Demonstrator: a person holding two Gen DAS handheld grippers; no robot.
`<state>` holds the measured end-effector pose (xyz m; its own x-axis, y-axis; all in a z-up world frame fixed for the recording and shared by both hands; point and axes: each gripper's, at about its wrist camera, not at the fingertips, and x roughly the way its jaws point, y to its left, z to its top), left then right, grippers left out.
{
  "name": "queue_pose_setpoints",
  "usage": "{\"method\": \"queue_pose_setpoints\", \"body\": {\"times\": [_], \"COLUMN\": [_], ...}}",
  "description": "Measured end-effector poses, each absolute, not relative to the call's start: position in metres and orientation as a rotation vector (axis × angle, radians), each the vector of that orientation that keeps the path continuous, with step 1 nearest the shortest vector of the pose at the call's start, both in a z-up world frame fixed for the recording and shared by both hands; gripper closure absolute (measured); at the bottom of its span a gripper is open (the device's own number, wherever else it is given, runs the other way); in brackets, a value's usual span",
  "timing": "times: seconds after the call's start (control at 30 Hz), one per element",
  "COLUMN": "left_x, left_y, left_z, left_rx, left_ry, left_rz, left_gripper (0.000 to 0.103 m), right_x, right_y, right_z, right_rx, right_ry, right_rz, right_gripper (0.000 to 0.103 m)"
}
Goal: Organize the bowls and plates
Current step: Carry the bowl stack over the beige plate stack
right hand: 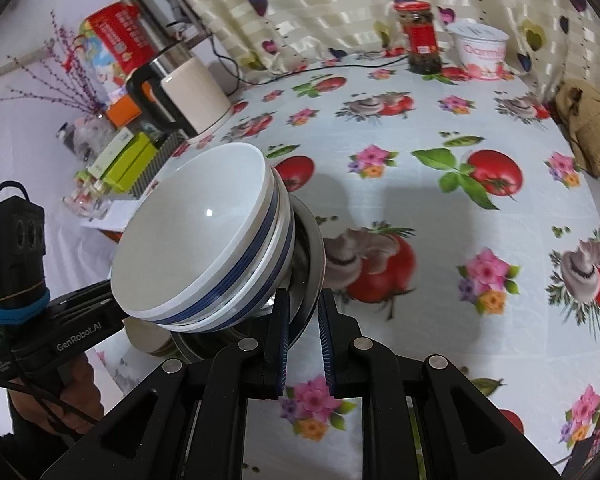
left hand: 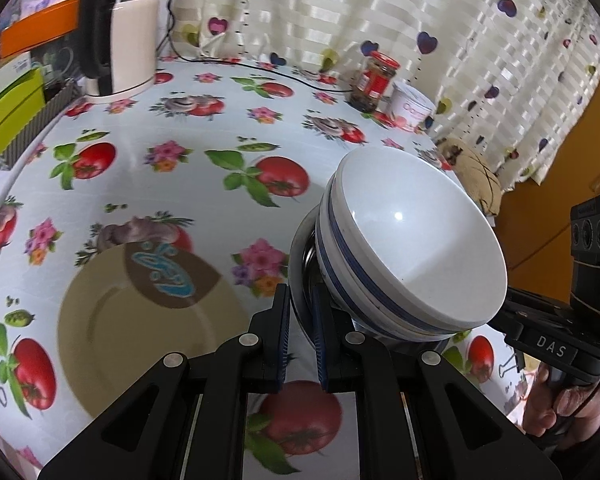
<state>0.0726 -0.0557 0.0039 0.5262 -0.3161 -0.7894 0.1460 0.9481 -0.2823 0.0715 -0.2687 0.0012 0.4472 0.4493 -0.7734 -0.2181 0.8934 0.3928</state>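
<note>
A stack of white bowls with blue bands [left hand: 412, 248] sits nested in a steel bowl [left hand: 300, 256] and is held above the table between both grippers. My left gripper [left hand: 300, 320] is shut on the steel bowl's rim. My right gripper [right hand: 304, 316] is shut on the opposite rim of the steel bowl [right hand: 312, 256], with the white bowls [right hand: 204, 240] to its left. A beige plate with a brown and blue motif [left hand: 140, 320] lies on the tablecloth below the left gripper. A sliver of it [right hand: 144, 338] shows under the stack in the right wrist view.
A cream electric kettle [left hand: 128, 40] stands at the back left beside boxes [left hand: 8, 108]. A red-lidded jar [left hand: 374, 80] and a white tub [left hand: 412, 106] stand at the back by the curtain. A tan bag [right hand: 592, 128] lies at the table's right edge. A cable [left hand: 260, 68] runs along the back.
</note>
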Motion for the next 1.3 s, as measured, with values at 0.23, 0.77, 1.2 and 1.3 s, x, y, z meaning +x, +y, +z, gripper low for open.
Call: {"method": "queue_pose_setpoints", "body": {"times": [0.23, 0.77, 1.2, 1.3], "left_x": [0.066, 0.047, 0.034, 0.033], "left_y": [-0.03, 0.034, 0.071, 0.075], "left_z": [0.007, 0.006, -0.008, -0.011], "left_rx": [-0.216, -0.274, -0.313, -0.319], "left_ry": [0.963, 0.946, 0.961, 0.964], "left_rz": [-0.226, -0.092, -0.009, 0.0], "left_gripper": [0.092, 0.092, 0.093, 0.093], "right_x": [0.079, 0.09, 0.093, 0.093], "right_y": [-0.242, -0.17, -0.125, -0.116], "right_z": [0.004, 0.004, -0.012, -0.016], "right_rx": [0.218, 0.139, 0.087, 0.077], "right_ry": [1.031, 1.052, 1.101, 1.115], "right_rz": [0.467, 0.588, 0.656, 0.664], "right_gripper": [0.089, 0.089, 0.089, 0.089]}}
